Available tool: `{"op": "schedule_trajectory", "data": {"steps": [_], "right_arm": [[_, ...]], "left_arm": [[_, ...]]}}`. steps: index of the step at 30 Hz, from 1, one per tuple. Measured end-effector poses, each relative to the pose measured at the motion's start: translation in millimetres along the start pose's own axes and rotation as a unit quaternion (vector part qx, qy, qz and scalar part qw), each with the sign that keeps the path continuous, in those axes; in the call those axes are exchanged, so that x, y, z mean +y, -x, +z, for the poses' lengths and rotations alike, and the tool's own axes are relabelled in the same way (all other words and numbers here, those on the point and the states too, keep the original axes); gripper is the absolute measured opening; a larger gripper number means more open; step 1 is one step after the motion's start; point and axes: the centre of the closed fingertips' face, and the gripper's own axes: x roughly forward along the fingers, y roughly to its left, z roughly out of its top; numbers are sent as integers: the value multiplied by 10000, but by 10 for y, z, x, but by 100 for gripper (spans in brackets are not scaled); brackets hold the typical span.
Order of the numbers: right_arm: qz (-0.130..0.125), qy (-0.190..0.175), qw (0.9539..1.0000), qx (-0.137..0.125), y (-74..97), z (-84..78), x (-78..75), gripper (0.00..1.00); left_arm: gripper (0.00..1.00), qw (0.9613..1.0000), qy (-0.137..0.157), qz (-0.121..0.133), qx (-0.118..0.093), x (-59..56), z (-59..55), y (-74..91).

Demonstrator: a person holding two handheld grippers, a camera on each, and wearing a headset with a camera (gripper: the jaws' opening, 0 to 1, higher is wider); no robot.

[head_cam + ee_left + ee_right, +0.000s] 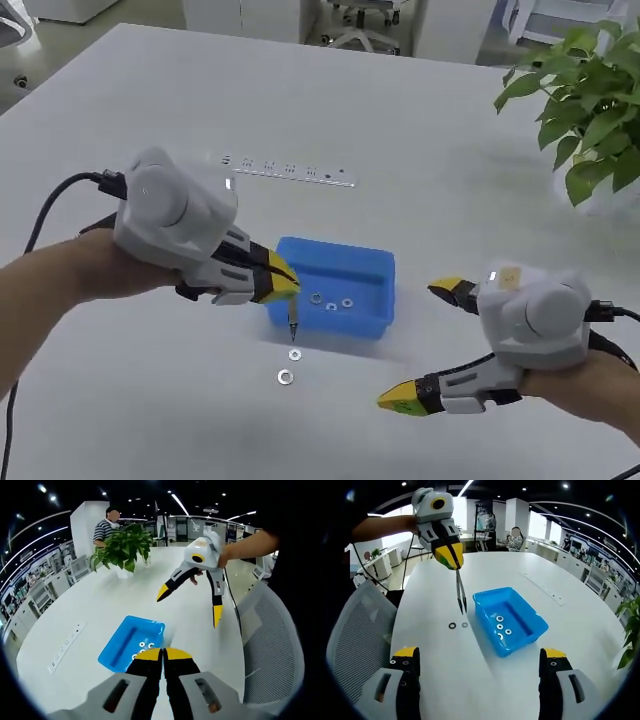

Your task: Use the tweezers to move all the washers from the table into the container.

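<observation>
Slim dark tweezers [293,318] hang tips-down by the near-left corner of the blue plastic container [340,262]. Two steel washers [286,377] lie flat on the table at its seven o'clock, and several others rest inside.

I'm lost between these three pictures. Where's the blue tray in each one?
Head view: the blue container sits at centre.
Left gripper view: it is lower left of centre, just above the jaws.
Right gripper view: it is at centre, slightly right.
Shared landmark: the potted plant.
</observation>
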Motion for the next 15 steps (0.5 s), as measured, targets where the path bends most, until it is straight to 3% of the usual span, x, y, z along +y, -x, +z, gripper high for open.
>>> {"op": "schedule_trajectory", "data": {"steps": [15], "right_arm": [[52,-41,10000,12,-51,-18,18,100]], "left_arm": [[5,9999,79,36,91,0,-172,-127]]}}
